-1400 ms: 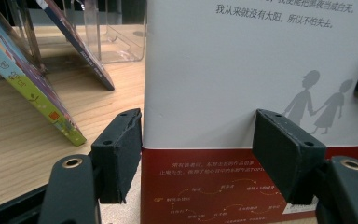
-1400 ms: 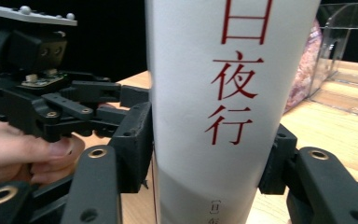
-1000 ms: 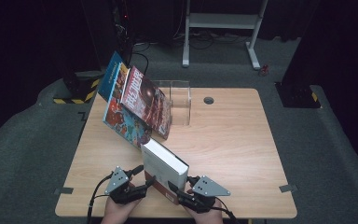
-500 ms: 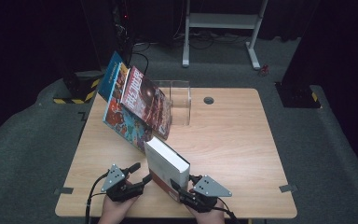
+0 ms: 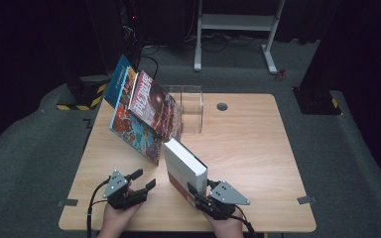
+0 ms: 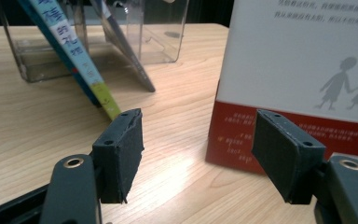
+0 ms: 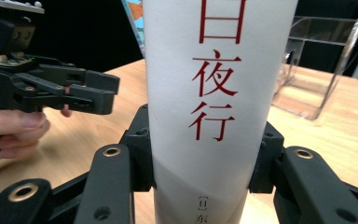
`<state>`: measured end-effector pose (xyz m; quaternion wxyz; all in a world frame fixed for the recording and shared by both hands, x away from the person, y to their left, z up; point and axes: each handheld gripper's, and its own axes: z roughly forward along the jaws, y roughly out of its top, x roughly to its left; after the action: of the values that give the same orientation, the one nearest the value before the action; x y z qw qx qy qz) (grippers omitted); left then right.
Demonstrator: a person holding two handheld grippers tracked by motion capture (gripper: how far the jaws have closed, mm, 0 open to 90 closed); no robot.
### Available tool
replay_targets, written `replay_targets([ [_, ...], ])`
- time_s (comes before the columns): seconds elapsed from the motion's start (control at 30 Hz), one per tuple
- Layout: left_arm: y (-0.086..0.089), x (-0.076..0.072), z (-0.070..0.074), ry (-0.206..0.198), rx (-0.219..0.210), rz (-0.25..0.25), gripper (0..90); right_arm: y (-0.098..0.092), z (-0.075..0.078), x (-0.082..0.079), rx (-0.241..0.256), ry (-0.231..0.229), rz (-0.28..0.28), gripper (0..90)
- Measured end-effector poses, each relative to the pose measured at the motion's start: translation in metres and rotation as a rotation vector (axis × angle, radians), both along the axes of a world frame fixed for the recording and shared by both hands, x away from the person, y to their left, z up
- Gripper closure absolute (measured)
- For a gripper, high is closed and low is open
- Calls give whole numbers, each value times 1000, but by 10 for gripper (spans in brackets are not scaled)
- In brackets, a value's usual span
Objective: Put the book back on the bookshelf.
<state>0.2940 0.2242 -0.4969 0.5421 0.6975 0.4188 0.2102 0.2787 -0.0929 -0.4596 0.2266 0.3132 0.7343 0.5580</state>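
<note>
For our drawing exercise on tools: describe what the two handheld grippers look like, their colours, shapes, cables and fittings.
Both the left gripper and right gripper are black, each topped by a grey three-cornered plate. Their jaws are flat, dark rectangular pads with small holes, carried on arms with brass-ringed rivets. A black cable trails from each. No sleeves are visible.

The tabletop (image 5: pixel 258 148) lies bare along its right edge and far right corner. Leaning books (image 5: pixel 144 116) and a clear stand (image 5: pixel 191 106) block the far left; the white book (image 5: pixel 186 168) stands mid-front, dividing the claws.
</note>
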Motion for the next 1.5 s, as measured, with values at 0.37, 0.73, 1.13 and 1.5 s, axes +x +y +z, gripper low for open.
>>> replay_targets([
  [0.37, 16, 11, -5, 46, 62, 62, 340, -4, 5, 14, -9, 1, -45, 548],
  [0.73, 26, 36, -8, 102, 216, 78, 351, -9, 5, 26, -1, -1, -81, 548],
  [1.13, 66, 39, -27, 160, 327, 184, 355, -9, 11, 37, -2, -11, -108, 549],
  [1.5, 75, 44, -30, 223, 337, 237, 349, -9, 23, 48, 9, -25, -126, 550],
])
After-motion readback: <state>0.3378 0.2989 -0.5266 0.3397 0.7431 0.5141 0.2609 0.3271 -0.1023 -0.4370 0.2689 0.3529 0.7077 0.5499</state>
